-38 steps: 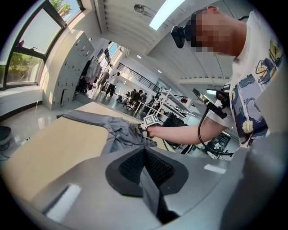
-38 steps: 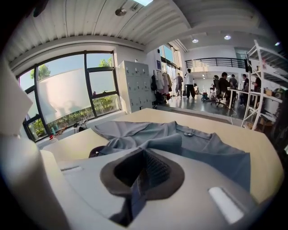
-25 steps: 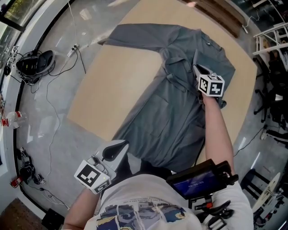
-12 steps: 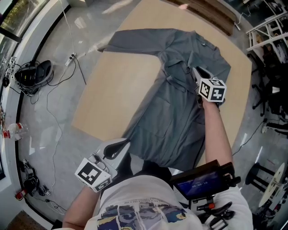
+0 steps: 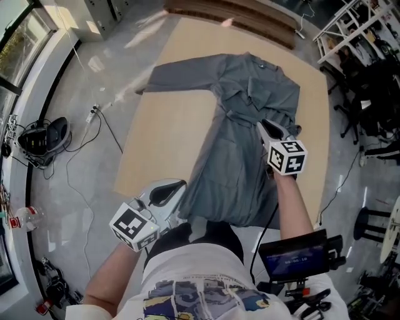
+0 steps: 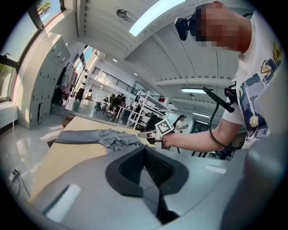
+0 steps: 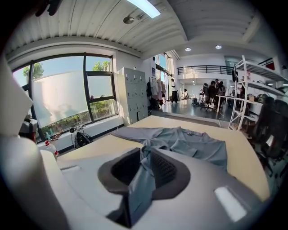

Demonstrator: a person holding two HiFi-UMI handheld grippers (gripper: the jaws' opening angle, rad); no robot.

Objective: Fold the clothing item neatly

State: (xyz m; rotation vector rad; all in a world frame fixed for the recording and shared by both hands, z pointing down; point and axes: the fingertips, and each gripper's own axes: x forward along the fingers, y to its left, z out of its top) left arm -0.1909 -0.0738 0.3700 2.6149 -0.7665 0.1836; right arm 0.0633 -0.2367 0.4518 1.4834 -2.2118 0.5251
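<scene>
A grey long-sleeved garment (image 5: 234, 150) lies lengthwise on the tan table (image 5: 169, 131), one sleeve stretched out to the left. My right gripper (image 5: 262, 127) hovers over its right side, shut on a fold of the grey cloth (image 7: 143, 175) that runs between the pads; its jaws have just eased apart a little around the cloth. The rest of the garment (image 7: 189, 143) spreads out ahead of it on the table. My left gripper (image 5: 177, 187) is shut and empty at the table's near edge, close to the garment's hem. Its jaws (image 6: 145, 152) meet with nothing between them.
Cables and a dark bag (image 5: 44, 134) lie on the floor at the left. White shelving (image 5: 350, 31) and dark chairs (image 5: 369, 87) stand at the right. A wooden bench (image 5: 231, 14) runs along the table's far edge. A screen device (image 5: 294, 256) hangs at the person's chest.
My right gripper has risen and drawn back toward the person, pulling the garment's right side with it. The left gripper has lifted slightly and rolled.
</scene>
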